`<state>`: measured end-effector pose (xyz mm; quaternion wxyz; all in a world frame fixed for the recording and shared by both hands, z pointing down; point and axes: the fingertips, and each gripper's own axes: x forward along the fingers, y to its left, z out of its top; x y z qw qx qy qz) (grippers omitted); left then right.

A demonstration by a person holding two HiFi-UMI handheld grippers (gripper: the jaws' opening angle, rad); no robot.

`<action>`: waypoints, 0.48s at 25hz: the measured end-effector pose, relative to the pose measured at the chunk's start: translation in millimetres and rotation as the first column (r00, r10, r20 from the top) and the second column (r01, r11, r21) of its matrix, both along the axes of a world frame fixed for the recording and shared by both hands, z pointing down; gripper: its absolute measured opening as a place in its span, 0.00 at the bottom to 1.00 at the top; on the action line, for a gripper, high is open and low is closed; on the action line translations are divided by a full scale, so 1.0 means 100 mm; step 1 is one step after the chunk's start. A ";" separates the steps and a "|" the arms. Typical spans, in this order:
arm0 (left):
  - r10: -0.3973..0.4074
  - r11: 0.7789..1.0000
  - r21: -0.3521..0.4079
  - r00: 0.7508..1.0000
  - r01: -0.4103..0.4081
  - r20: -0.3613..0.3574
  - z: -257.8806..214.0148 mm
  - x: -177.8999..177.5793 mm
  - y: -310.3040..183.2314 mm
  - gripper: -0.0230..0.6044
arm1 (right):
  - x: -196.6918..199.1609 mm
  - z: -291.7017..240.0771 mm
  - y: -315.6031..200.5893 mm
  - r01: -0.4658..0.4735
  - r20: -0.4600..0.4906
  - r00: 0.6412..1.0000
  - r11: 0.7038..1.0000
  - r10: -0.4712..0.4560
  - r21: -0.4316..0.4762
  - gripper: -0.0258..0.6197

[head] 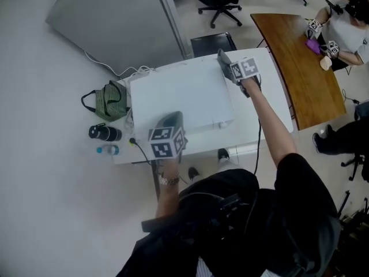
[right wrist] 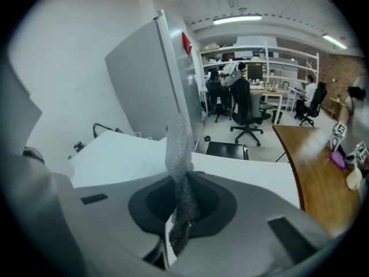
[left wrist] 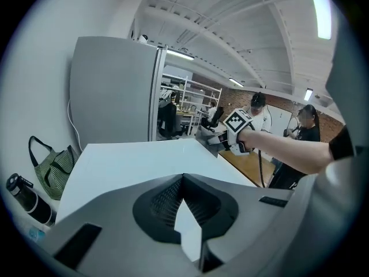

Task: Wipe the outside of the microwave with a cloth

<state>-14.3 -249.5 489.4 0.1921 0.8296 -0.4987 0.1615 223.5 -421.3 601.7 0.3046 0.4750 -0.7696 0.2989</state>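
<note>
Currently the right gripper (right wrist: 183,178) is clamped on a thin grey textured cloth (right wrist: 179,154), which sticks up out of the jaws as a bunched strip. In the head view that gripper sits at the far right corner of the boxy white microwave (head: 179,100); whether the cloth touches the casing, can't tell. The left gripper (left wrist: 183,176) has its jaws closed together with nothing between them, hovering over the near edge of the microwave top. Microwave stands on a white table (head: 271,91), with a green striped bag (head: 110,101) and a black bottle (head: 104,133) just beside it on the left. To wipe well, probably tip the right gripper so the cloth lies flat on the top panel, not edge-on, then sweep in overlapping passes across it and down the sides; the left gripper could press on the casing to keep it from sliding. Writing: none readable. A red mark on the tall grey panel (right wrist: 144,91) is too small to read, and the gripper cubes carry only black-and-white square markers.
</note>
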 end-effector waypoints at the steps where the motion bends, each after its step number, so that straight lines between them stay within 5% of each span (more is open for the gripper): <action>1: -0.008 1.000 -0.001 1.000 0.008 0.007 -0.01 0.04 -0.02 0.03 | -0.02 0.09 -0.04 0.011 -0.013 1.000 1.000 -0.012 -0.014 0.07; 5: -0.044 0.999 -0.008 0.998 0.044 0.038 0.02 0.16 -0.12 0.03 | -0.14 0.34 -0.14 0.071 0.022 0.997 0.997 -0.070 -0.040 0.07; 12: -0.049 0.999 -0.022 0.998 0.050 0.050 0.05 0.43 -0.24 0.03 | -0.21 0.66 -0.16 0.181 0.216 0.962 0.982 -0.165 -0.057 0.07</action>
